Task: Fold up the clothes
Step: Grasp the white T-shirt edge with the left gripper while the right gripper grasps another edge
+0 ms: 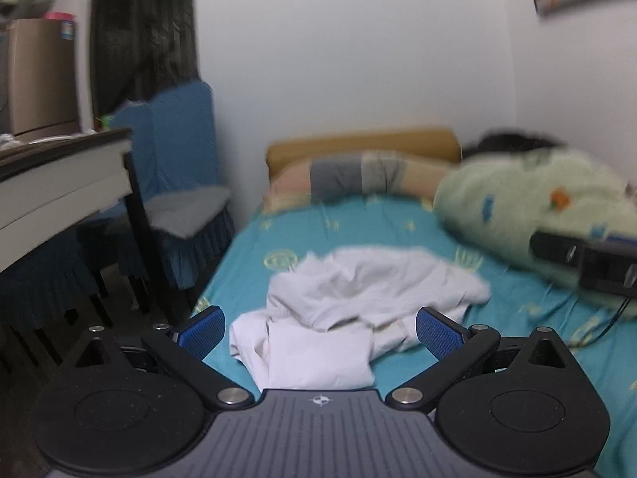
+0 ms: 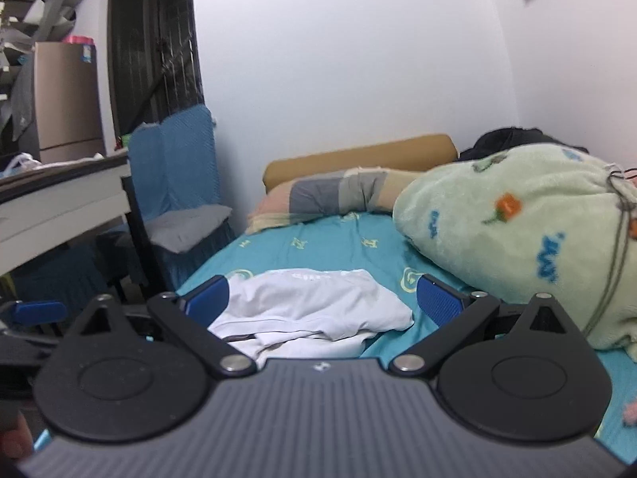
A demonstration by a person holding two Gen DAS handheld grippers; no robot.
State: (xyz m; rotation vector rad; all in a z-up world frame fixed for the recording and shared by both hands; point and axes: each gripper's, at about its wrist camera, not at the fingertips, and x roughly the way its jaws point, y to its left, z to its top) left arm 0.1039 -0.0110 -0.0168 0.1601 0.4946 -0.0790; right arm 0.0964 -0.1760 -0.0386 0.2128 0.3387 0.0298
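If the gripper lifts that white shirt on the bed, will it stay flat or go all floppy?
Probably floppy: the white shirt already lies crumpled in soft folds on the teal sheet, so it would likely droop from wherever it is pinched. It looks thin, so likely light. Pushed, it would probably bunch up rather than slide whole.

A white garment point(image 1: 350, 310) is seen crumpled and unfolded on a teal bed sheet point(image 1: 398, 219), in the lower centre of the left wrist view. It is bunched into irregular folds, with a flatter part lying nearest the bottom of the frame. In the right wrist view it point(image 2: 314, 306) is seen lower centre, lying flatter.
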